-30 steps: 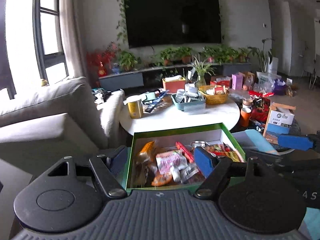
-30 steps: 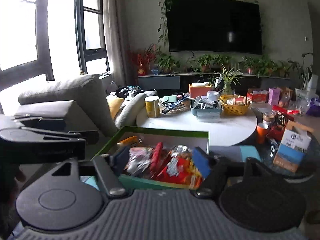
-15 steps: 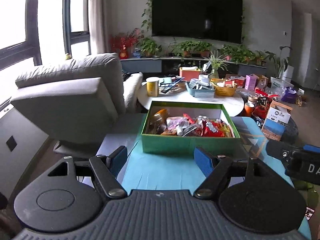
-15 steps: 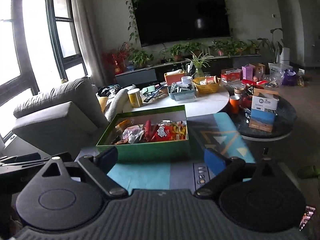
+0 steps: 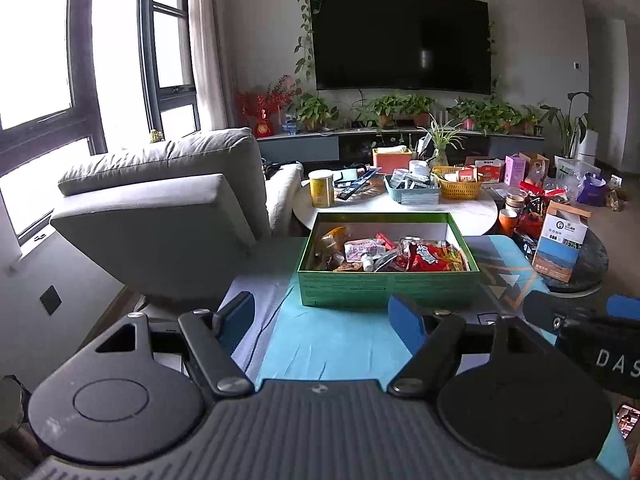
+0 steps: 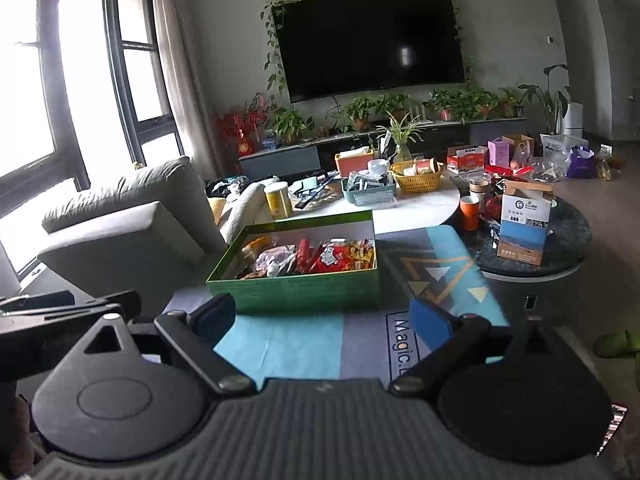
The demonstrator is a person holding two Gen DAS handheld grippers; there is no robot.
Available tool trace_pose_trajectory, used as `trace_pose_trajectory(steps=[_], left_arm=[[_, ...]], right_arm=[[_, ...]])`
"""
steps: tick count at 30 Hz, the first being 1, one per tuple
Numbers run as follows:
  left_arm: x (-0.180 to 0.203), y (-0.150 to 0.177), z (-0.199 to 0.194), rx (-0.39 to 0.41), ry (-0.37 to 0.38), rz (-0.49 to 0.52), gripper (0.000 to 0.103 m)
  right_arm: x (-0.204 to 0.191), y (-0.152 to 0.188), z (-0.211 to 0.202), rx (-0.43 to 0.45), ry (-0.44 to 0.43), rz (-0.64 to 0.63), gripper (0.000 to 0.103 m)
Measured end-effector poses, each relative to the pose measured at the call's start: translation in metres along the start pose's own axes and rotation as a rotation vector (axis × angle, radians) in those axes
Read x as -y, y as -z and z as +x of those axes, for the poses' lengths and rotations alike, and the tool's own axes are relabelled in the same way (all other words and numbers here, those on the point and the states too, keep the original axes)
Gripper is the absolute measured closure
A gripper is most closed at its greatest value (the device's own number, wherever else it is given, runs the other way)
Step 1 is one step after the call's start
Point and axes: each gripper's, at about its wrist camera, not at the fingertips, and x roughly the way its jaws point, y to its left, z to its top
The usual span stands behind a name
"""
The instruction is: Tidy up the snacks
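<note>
Two grippers are seen apart from the green box [image 5: 388, 280], neither touching it. The left gripper [image 5: 322, 316] is spread wide with nothing between its pads; the right gripper [image 6: 322, 316] is likewise wide and empty. The box is set on the blue mat [image 5: 336, 340], straight ahead of the left gripper and ahead and slightly left of the right one. Its long axis is laid crosswise to both. Snack packets [image 5: 432, 258] are heaped inside, reds toward the right end. The left gripper is judged the squarer on the box; neither is clearly nearer.
</note>
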Motion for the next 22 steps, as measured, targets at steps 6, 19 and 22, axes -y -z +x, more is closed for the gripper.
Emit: trace_pose_trajectory(steps=[6, 19, 22], left_arm=[[0.0038, 0.0005, -0.0001, -0.01, 0.012, 0.001, 0.031], [0.0023, 0.0026, 0.006, -0.029, 0.026, -0.004, 0.031], [0.0023, 0.0029, 0.0081, -0.035, 0.033, -0.006, 0.032]], right_arm=[[-0.0026, 0.0007, 0.0017, 0.008, 0.009, -0.016, 0.042], [-0.0063, 0.0001, 0.0065, -0.001, -0.001, -0.022, 0.042], [-0.0078, 0.0007, 0.007, -0.003, -0.001, -0.026, 0.042]])
